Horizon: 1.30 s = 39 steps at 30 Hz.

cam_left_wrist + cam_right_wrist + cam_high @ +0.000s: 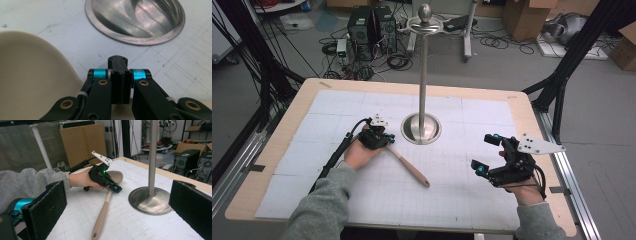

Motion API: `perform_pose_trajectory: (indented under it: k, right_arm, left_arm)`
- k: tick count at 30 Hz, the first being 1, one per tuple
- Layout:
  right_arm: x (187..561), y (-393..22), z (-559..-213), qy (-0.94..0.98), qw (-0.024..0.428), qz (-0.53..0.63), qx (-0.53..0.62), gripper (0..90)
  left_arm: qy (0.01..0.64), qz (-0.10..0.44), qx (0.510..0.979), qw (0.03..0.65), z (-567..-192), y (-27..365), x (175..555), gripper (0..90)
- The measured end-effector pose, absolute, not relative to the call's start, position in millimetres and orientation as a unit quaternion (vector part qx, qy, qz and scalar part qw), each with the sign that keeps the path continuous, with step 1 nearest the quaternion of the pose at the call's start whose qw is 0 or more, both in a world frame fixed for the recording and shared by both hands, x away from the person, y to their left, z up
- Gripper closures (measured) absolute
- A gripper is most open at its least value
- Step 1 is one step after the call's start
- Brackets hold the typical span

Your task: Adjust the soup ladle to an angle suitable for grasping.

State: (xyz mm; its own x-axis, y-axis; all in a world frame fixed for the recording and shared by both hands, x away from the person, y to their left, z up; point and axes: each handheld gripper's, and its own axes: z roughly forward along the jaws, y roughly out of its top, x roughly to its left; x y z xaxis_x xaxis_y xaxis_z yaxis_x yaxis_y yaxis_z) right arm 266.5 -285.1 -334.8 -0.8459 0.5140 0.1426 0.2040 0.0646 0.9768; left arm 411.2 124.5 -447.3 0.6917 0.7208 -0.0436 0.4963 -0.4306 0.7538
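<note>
Spoon (pixel 408 165) lies flat on the gridded mat (pixel 452 200), its neck pinched under the closed left gripper (pixel 383 141) angled down beside the steel stand base (pixel 421 128), while the right gripper (pixel 486 154) hovers level, jaws wide apart and empty.

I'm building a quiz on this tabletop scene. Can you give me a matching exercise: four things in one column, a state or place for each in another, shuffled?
1. left gripper
2. right gripper
3. spoon
4. metal stand

A. upright, at the table's middle
B. jaws wide apart, nothing between them
C. lying flat, hole in its handle end
D. jaws shut at the spoon's neck

Pairs: 1-D, 2-B, 3-C, 4-A
</note>
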Motion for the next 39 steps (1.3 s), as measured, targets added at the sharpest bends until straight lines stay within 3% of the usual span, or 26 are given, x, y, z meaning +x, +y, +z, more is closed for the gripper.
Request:
perform_pose_trajectory:
  k: [17, 39]
  right_arm:
    - [267.0, -283.2, -336.0, 0.721, 0.119, 0.634, 0.251, 0.3]
    - [265.1, -284.1, -334.9, 0.721, 0.118, 0.636, 0.249, 0.3]
  left_arm:
    - [0.355, 0.145, 0.849, 0.362, -439.8, 129.3, 399.3, 89.9]
    - [0.360, 0.143, 0.841, 0.378, -443.7, 139.1, 391.8, 90.0]
